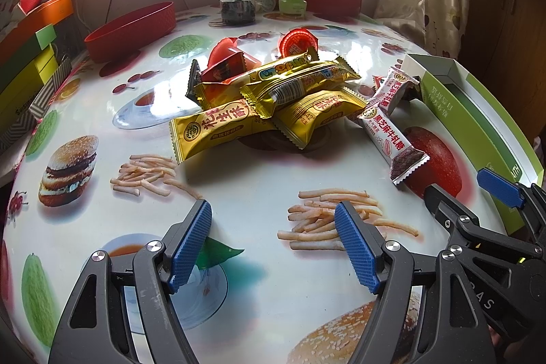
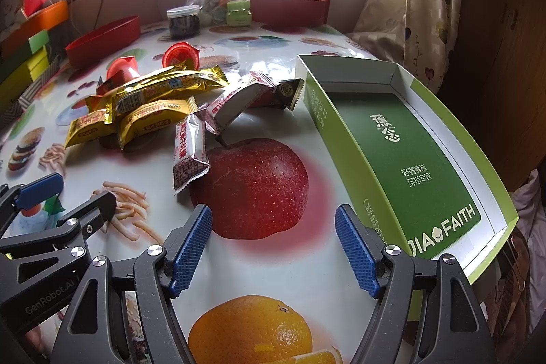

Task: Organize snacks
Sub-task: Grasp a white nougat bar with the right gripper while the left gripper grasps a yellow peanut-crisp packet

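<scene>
Snack pile (image 1: 273, 98) — ahead of left gripper (image 1: 273, 244) | both grippers spread, empty — right gripper (image 2: 273, 244) beside green box (image 2: 402, 152)

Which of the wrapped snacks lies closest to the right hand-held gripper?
The white-and-red bar, lying partly on the printed apple, apart from the gold packets; the second white bar lies farther back.
</scene>
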